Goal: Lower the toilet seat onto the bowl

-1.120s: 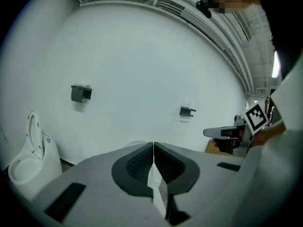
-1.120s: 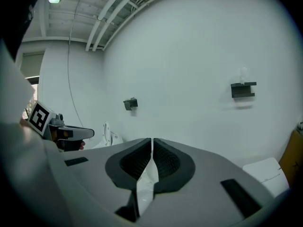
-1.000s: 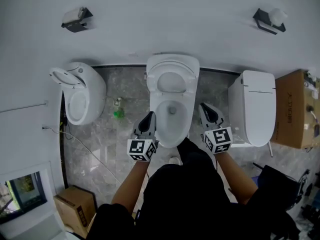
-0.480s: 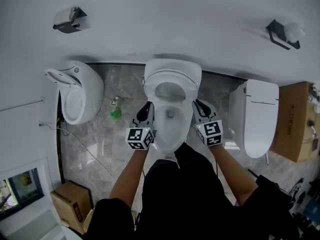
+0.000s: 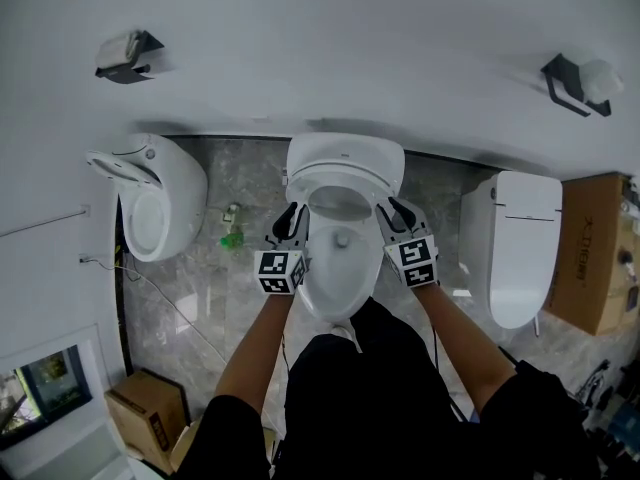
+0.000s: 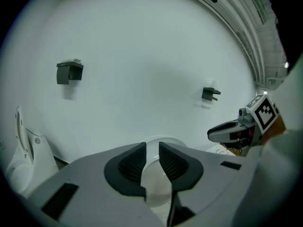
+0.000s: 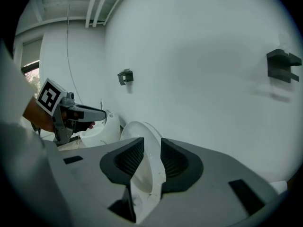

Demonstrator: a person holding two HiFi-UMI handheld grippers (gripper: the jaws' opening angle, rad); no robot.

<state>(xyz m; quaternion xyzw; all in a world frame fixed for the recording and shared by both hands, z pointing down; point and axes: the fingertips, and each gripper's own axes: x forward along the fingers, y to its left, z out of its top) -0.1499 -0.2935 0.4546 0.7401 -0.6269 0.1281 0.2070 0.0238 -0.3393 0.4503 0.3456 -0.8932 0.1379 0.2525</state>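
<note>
The toilet seat (image 5: 346,178) stands raised behind the bowl (image 5: 336,280), leaning back toward the wall (image 5: 330,58), so the lowering is not yet done. The left gripper (image 5: 291,212) sits at the seat's left flank above the bowl's rim, and the right gripper (image 5: 392,206) at its right flank. Both have come forward from beside the bowl's front. Their jaws have just been opening and now stand apart. In the right gripper view the seat's white edge runs through the gap between the pads, which do not seem to press on it. In the left gripper view white porcelain shows in the gap, also ungripped. That looks like preparation to grip both edges before tipping the seat down. Left of the bowl stands an open toilet (image 5: 160,193), right of it a closed toilet (image 5: 520,248).
</note>
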